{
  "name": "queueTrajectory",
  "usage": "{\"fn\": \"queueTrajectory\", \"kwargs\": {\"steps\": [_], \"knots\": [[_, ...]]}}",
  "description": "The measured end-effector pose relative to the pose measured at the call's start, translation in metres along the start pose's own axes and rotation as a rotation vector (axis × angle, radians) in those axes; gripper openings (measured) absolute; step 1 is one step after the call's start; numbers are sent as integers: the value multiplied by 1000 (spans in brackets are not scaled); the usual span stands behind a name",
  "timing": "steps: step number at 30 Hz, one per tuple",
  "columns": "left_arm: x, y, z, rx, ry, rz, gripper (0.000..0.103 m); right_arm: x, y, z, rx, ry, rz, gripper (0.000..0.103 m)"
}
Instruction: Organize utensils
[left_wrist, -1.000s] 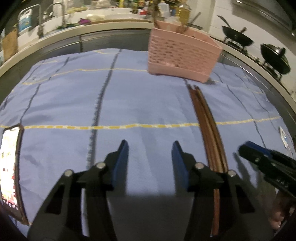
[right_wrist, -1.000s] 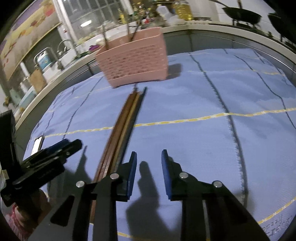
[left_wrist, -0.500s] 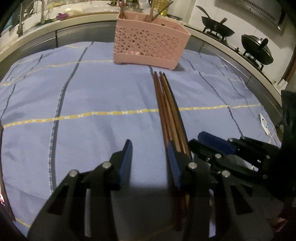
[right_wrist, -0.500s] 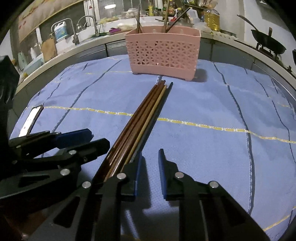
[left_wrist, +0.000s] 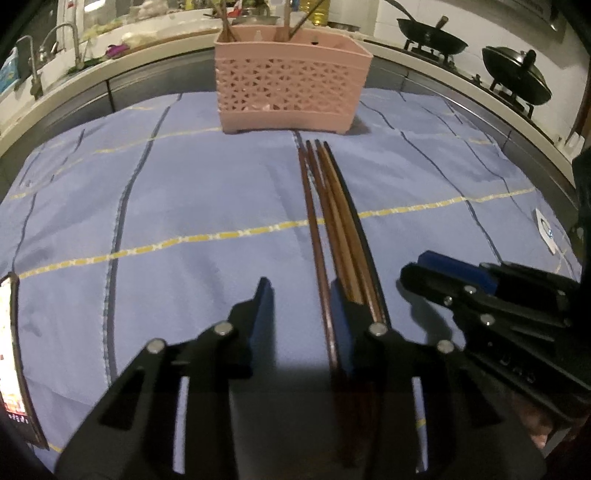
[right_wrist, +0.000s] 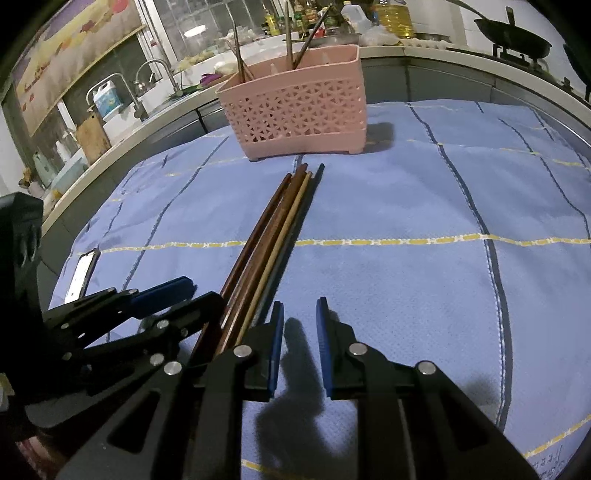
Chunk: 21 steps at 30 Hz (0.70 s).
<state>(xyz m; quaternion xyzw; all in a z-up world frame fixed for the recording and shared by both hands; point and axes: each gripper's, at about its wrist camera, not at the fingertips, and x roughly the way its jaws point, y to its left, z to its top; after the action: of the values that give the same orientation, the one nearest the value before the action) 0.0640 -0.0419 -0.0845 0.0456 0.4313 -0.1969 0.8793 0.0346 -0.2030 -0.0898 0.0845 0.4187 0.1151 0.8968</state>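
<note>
Left gripper (left_wrist: 301, 295): jaws closing, one dark chopstick (left_wrist: 320, 266) between them, not yet pinched. Remaining chopsticks (left_wrist: 347, 236) run under its right finger. Right gripper (right_wrist: 300, 314): narrowly parted, empty, bundle just left. Pink basket (left_wrist: 291, 83) well ahead.

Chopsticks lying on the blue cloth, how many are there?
4, possibly more hidden: the brown wooden chopsticks lie side by side as one bundle on the blue checked cloth, tips toward the pink plastic basket, near ends hidden under the left gripper.
</note>
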Motion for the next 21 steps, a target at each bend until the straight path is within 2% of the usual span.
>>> {"fn": "queueTrajectory", "kwargs": {"steps": [5, 8, 14, 21], "knots": [[-2, 3, -2, 2, 1, 19, 31, 11, 13, 3, -52, 18, -4, 20], [-2, 3, -3, -3, 2, 26, 31, 15, 20, 8, -90, -4, -42, 20], [-5, 12, -3, -30, 0, 43, 31, 22, 25, 16, -86, 18, -15, 20], [-8, 15, -7, -26, -2, 52, 31, 25, 30, 17, -126, 6, -48, 16]]}}
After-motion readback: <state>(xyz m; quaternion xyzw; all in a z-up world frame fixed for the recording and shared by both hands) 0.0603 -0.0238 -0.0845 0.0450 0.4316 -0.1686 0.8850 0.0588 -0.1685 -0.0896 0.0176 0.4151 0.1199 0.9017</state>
